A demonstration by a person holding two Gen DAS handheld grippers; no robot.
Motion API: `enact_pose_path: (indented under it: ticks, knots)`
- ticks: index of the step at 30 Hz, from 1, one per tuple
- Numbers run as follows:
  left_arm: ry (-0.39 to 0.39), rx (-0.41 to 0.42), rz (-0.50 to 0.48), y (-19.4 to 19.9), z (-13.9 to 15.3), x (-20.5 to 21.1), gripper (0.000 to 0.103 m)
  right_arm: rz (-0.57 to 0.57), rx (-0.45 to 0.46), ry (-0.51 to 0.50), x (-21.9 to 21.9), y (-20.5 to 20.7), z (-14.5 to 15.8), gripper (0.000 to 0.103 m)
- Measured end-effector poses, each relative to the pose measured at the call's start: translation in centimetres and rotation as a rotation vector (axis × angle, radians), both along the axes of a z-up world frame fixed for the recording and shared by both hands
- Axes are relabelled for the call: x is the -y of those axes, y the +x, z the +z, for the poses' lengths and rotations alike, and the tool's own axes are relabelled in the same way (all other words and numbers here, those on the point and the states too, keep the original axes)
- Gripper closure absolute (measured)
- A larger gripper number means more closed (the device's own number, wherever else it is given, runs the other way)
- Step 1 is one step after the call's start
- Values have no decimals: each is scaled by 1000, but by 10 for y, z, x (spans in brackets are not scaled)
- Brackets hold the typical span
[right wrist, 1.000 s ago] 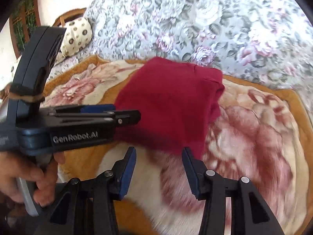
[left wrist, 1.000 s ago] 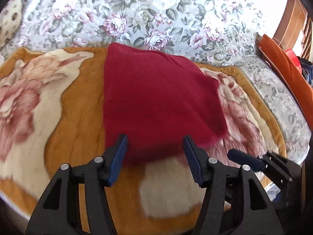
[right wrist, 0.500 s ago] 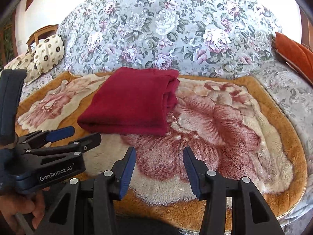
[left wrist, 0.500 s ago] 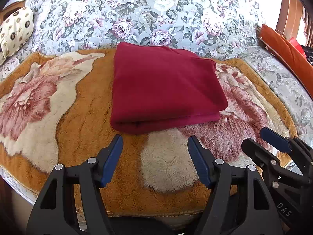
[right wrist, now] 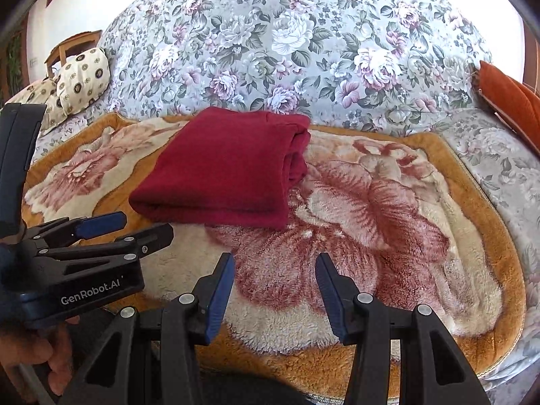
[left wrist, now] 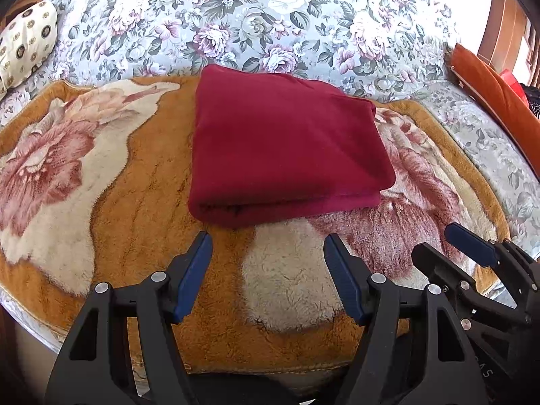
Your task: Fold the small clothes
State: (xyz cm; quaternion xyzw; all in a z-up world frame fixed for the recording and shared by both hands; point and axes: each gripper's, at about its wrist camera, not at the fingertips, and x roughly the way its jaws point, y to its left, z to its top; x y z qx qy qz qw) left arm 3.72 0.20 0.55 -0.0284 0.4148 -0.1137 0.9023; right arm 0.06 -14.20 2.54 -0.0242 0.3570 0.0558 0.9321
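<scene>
A dark red garment [left wrist: 283,145] lies folded into a neat rectangle on an orange plush blanket with pink flowers [left wrist: 101,202]. It also shows in the right wrist view [right wrist: 229,175], left of centre. My left gripper [left wrist: 268,246] is open and empty, just short of the garment's near fold. My right gripper [right wrist: 275,263] is open and empty, over the blanket to the right of the garment. Each gripper shows in the other's view: the right one [left wrist: 472,246] at lower right, the left one [right wrist: 111,229] at lower left.
The blanket lies on a grey floral sofa [right wrist: 303,50]. A cream patterned cushion [right wrist: 81,81] sits at the far left and an orange cushion [right wrist: 509,98] at the far right. The blanket's front edge [left wrist: 270,368] runs just below my grippers.
Both grippers have pulled back from the garment toward the blanket's front edge. The garment lies still and folded.
</scene>
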Motion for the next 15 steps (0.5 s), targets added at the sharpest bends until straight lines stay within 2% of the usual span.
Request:
enact_pose_path:
  ticks: [15]
  knots:
    - [-8,-36,3,6,-6,0,34,-8,-37,23,4,6,-4,55]
